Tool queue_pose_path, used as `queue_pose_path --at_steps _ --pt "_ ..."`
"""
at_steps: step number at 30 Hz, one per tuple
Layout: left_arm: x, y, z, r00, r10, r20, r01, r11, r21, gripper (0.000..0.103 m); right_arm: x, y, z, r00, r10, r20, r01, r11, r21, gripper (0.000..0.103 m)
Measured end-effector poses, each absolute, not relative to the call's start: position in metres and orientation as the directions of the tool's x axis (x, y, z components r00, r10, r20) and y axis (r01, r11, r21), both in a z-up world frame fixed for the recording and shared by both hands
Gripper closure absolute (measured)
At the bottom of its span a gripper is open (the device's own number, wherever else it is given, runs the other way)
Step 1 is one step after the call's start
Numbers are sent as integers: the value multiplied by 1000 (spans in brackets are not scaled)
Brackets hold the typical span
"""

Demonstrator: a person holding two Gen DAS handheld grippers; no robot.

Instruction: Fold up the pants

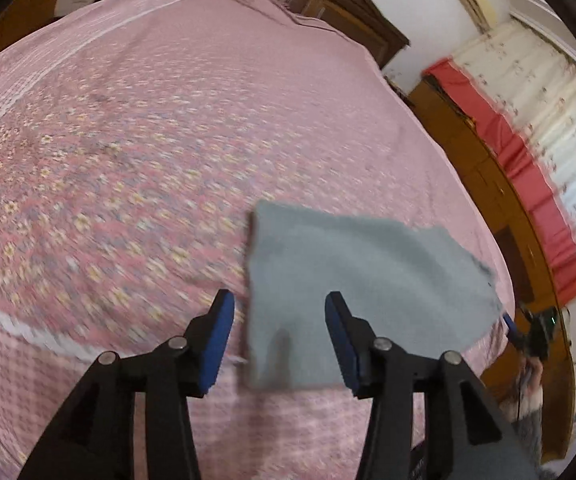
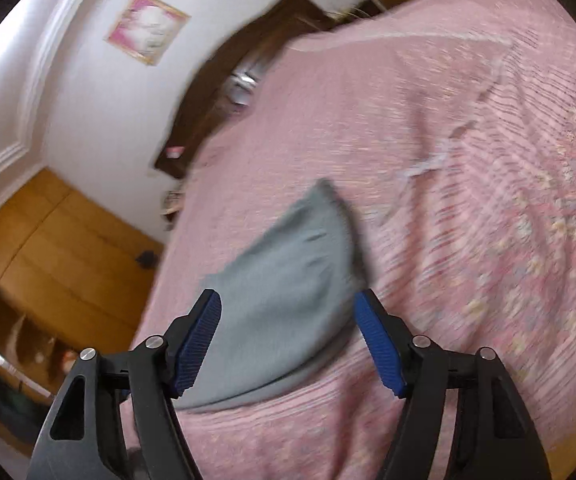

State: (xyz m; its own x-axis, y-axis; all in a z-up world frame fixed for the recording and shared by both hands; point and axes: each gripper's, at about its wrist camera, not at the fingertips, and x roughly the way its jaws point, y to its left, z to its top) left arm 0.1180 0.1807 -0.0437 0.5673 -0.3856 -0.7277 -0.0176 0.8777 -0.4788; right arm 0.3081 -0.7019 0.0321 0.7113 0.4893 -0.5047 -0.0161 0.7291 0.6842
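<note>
Left gripper (image 1: 279, 304) part open, nothing pinched; grey pants (image 1: 352, 304) folded flat on the pink bedspread (image 1: 148, 140), just ahead of its right finger. Right gripper (image 2: 288, 304) wide open, empty; pants ahead between its fingers, untouched.

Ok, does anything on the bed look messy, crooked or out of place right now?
Mostly tidy. The grey pants lie folded into a compact block on the pink bedspread, but the far right corner looks uneven and slightly ragged rather than square. The pictures are blurred, so finer creases cannot be judged. Nothing is spilled or damaged.
</note>
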Motion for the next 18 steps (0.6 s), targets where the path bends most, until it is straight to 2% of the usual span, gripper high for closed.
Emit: queue_pose_path --at_steps 2,5,10,13,15,18 --pt "112 167 -47 552 -367 -749 -12 894 -447 53 314 -707 24 676 464 -573 75 730 679 49" --pt "106 147 -52 533 -357 -767 4 908 -419 53 306 -701 21 648 582 -492 -12 654 757 49" --pt "98 129 -59 522 -346 -780 24 920 -391 53 305 -675 30 612 580 -538 -68 716 694 47" --pt "100 126 -62 522 -350 -778 7 914 -406 53 325 -674 14 591 538 -601 35 727 686 46" --pt "108 130 -62 527 -362 -769 -9 903 -430 53 332 -686 1 588 514 -624 106 716 690 58" --pt "100 135 -60 533 -365 -764 -5 901 -433 53 333 -700 -2 635 512 -578 95 691 716 59"
